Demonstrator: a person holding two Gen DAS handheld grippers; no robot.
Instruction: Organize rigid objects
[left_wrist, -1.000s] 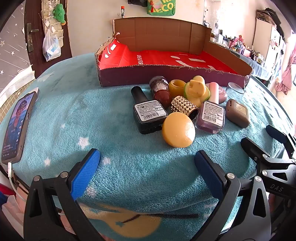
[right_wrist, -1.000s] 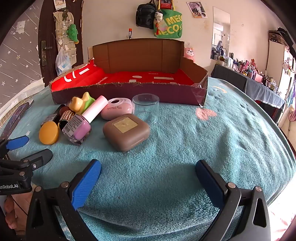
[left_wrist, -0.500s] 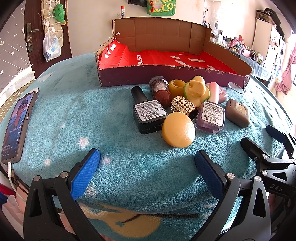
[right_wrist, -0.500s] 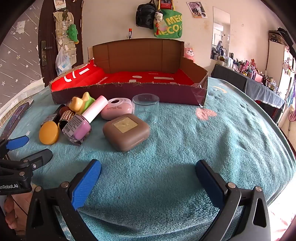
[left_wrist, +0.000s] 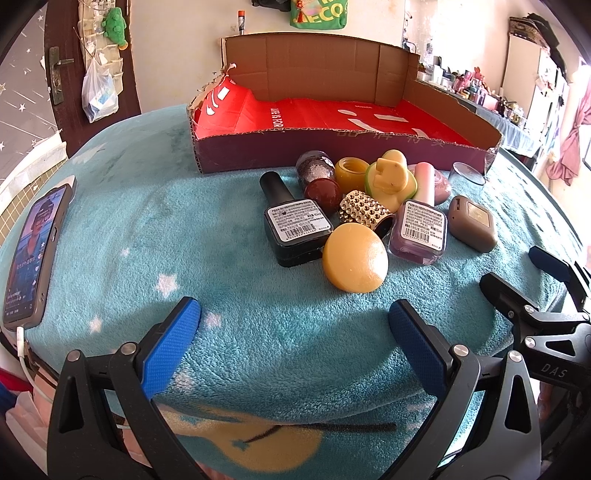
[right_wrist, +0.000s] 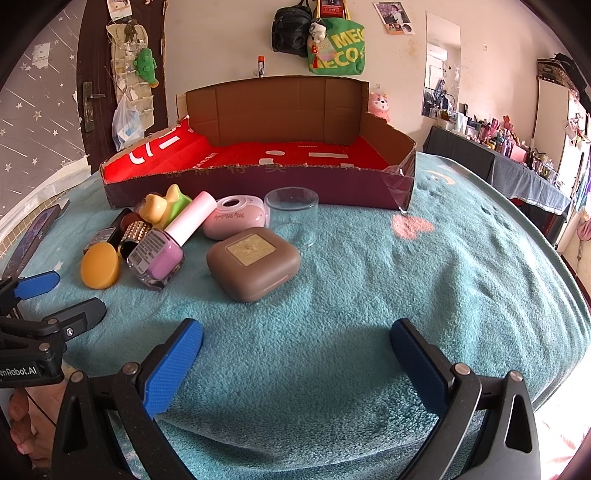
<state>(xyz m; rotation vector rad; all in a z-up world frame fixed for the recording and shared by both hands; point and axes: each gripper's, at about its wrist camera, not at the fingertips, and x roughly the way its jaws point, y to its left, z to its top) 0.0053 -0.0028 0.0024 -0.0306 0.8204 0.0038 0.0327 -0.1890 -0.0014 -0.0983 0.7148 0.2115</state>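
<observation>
Both claws hang wide open and empty above a teal blanket (right_wrist: 369, 280). The left claw (left_wrist: 293, 343) faces a huddle of small items just before a red-lined cardboard box (left_wrist: 332, 147). A black polish bottle (left_wrist: 295, 225) lies flat, cap toward the box, touching a yellow dome lid (left_wrist: 355, 258). Only the right claw (right_wrist: 295, 354) view clearly shows a clear glass cup (right_wrist: 291, 212) behind a brown square case (right_wrist: 253, 262).
</observation>
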